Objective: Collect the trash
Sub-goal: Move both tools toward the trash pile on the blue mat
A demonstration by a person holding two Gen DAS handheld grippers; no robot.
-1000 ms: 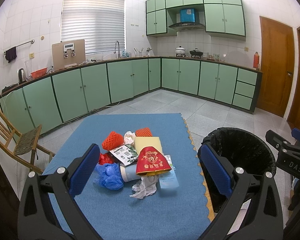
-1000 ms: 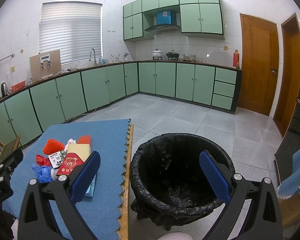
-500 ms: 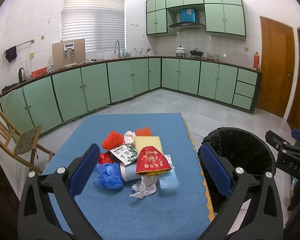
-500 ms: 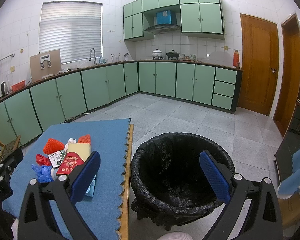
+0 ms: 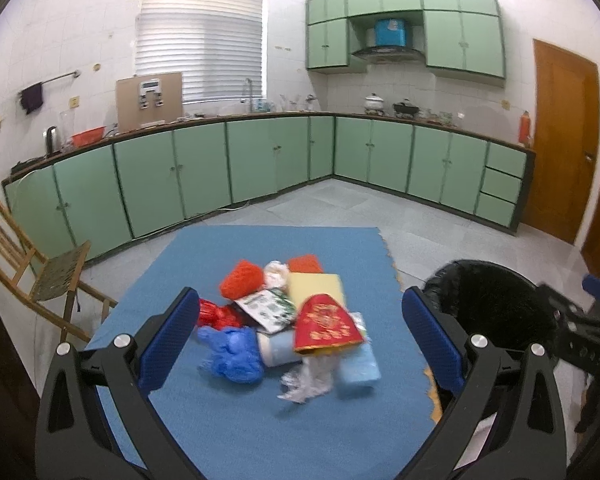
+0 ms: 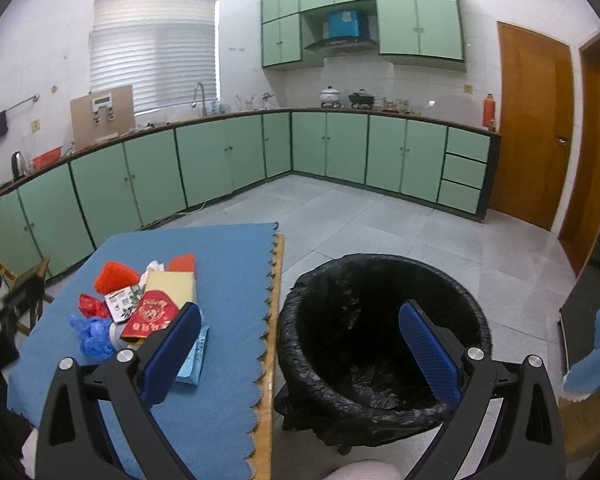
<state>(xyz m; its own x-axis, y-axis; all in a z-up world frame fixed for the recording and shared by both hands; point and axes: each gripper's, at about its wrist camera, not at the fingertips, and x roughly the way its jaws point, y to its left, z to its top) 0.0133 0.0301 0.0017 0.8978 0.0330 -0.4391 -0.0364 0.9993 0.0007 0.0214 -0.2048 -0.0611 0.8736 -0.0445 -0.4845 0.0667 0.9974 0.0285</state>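
you're at the start: both tongs, left gripper and right gripper, gape empty; next, pinch the crumpled wrapper for the bin.

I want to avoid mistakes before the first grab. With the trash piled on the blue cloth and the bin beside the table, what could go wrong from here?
1. The trash pile is overlapped: the red packet lies on other pieces, so grabbing one could drag neighbours along.
2. The bin stands off the table edge; light scraps like the crumpled plastic may fall on the floor in transfer.
3. The left gripper view is blurred, so aim may be poor.
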